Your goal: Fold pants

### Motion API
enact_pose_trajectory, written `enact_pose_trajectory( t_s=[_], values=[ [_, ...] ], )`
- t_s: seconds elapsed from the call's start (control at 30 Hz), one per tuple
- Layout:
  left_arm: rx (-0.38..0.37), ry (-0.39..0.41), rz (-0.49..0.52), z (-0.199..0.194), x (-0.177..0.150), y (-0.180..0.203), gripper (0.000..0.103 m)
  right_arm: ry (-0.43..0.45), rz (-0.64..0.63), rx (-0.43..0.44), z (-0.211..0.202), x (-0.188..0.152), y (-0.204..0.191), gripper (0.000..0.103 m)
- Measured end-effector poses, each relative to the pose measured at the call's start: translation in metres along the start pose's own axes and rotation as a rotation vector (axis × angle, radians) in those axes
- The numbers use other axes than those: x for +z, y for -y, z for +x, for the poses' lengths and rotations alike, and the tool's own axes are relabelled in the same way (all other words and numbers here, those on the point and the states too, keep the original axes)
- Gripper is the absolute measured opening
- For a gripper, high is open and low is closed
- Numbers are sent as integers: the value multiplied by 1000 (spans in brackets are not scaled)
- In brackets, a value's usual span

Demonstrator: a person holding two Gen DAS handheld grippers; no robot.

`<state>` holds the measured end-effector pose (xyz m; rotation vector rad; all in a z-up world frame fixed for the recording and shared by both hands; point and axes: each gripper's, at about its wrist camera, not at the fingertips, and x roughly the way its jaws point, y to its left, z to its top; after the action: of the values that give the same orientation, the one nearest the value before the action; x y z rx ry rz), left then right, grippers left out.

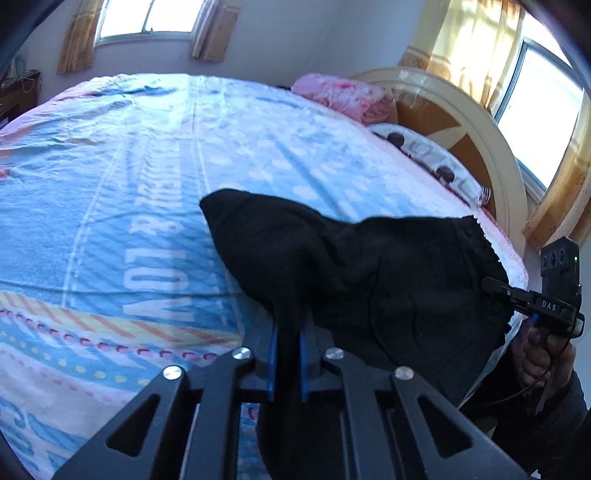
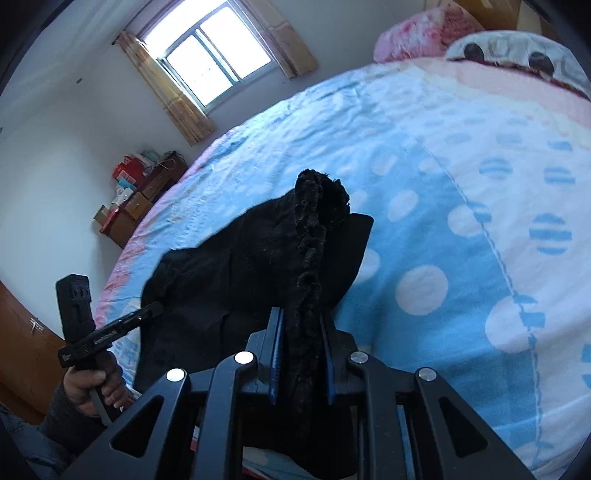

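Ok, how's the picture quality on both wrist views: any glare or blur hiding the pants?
Left wrist view: both windows blown out white, the bed bulges from fisheye distortion, and the black pants show almost no fold detail. Right wrist view: its window glares too, yet the fuzzy waistband reads sharply in the right gripper. Neither view is badly blurred.
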<state>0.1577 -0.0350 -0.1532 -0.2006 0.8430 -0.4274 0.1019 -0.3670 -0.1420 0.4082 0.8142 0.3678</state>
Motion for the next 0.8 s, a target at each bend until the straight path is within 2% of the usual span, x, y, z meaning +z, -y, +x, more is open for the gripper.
enact_pose_trajectory(
  t_s=[0.2,0.37,0.57,0.8],
  values=[
    [-42,70,4,-32,11,1,7,15,-51,25,-10,18,-27,16],
    [-20,146,-14,-62,26,-19,7,-3,-109,76,5,47,-61,16],
    [78,208,-4,-95,48,-59,7,-33,-205,148,45,90,-112,16],
    [258,263,-30,-132,68,-135,7,-113,-290,259,140,144,-194,15]
  ],
)
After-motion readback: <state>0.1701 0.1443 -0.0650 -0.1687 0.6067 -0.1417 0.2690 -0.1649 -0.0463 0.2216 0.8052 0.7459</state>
